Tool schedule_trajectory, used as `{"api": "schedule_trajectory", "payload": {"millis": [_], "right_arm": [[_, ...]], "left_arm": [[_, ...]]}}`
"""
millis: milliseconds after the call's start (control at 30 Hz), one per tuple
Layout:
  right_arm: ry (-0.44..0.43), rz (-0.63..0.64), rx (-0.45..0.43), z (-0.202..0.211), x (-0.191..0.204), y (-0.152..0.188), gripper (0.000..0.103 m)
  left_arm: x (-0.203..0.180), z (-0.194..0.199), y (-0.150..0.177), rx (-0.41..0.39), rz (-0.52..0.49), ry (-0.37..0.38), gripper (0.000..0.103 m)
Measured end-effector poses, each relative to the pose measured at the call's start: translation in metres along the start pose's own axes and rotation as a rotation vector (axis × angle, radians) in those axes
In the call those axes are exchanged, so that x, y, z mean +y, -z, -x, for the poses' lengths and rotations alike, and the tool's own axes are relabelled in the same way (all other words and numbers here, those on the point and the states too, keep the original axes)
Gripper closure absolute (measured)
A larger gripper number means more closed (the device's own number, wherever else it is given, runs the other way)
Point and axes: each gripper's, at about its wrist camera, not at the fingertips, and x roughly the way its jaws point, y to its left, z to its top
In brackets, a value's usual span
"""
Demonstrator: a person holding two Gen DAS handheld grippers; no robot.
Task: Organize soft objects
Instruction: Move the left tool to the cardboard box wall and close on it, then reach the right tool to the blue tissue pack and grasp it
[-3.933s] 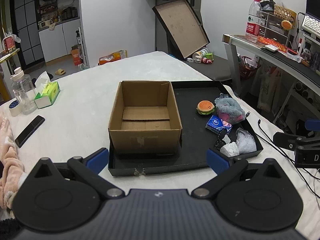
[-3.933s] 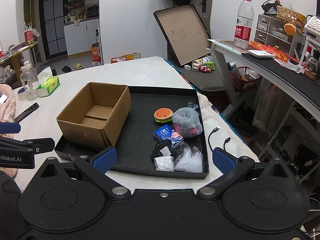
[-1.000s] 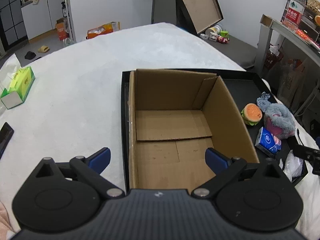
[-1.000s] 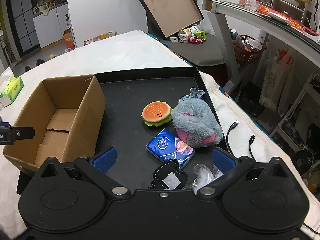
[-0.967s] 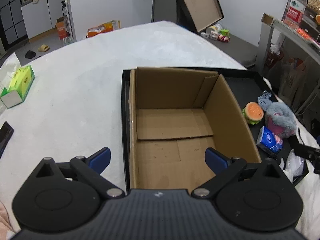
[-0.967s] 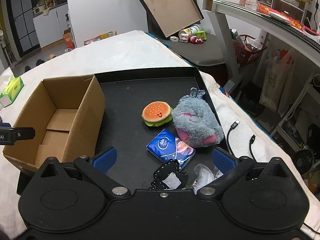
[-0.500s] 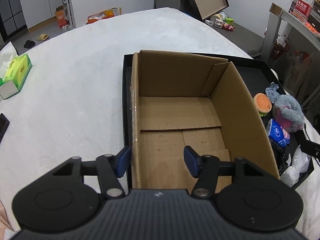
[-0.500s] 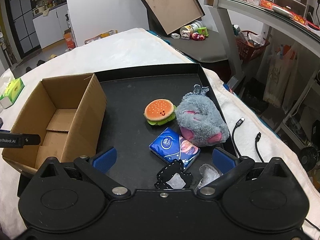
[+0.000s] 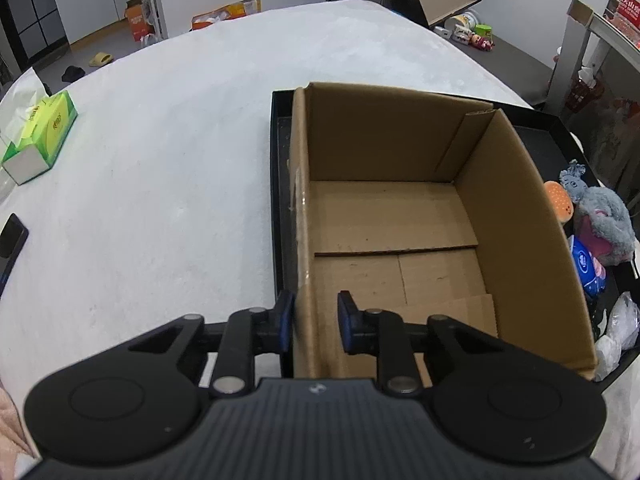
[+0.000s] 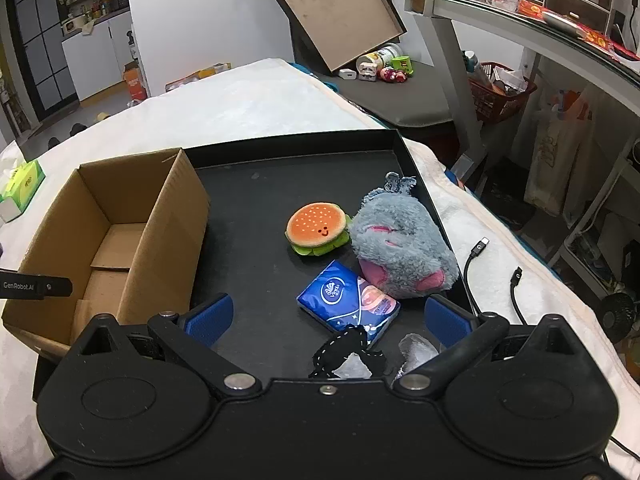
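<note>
The white cloth-covered table (image 9: 168, 168) fills the left and centre of the left wrist view. On it, right of centre, sits the black tray (image 10: 280, 168), and the cardboard box (image 9: 400, 216) stands open and empty in the tray's left part.

At the bottom centre of the left wrist view, the left gripper (image 9: 312, 322) straddles the box's near left wall. Its jaws are narrow and closing, with the cardboard between the 2 blue pads; whether they press it yet I cannot tell.

In the right wrist view, the right gripper (image 10: 326, 314) hovers at the bottom with jaws wide and nothing held.

The soft things lie in the tray's right part: the grey plush (image 10: 400, 244) right of centre, the burger plush (image 10: 318, 228) touching its left side, the blue tissue pack (image 10: 346, 300) just below both, and a crumpled clear bag (image 10: 418, 350) at the lower edge.
</note>
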Motion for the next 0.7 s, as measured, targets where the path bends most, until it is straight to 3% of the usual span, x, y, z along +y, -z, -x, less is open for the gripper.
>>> {"api": "schedule_trajectory", "payload": {"millis": [200,700], "right_arm": [[0.003,-0.012,0.005,-0.0028,-0.0023,0.0,0.0],[-0.012,-0.022,-0.001,-0.0041,-0.0005,-0.002,0.0]], "left_arm": [[0.0009,-0.0021,-0.0007,0.006,-0.003,-0.019,0.092],[-0.0005,-0.0008,-0.0019,0.018,-0.008,-0.04,0.094]]}}
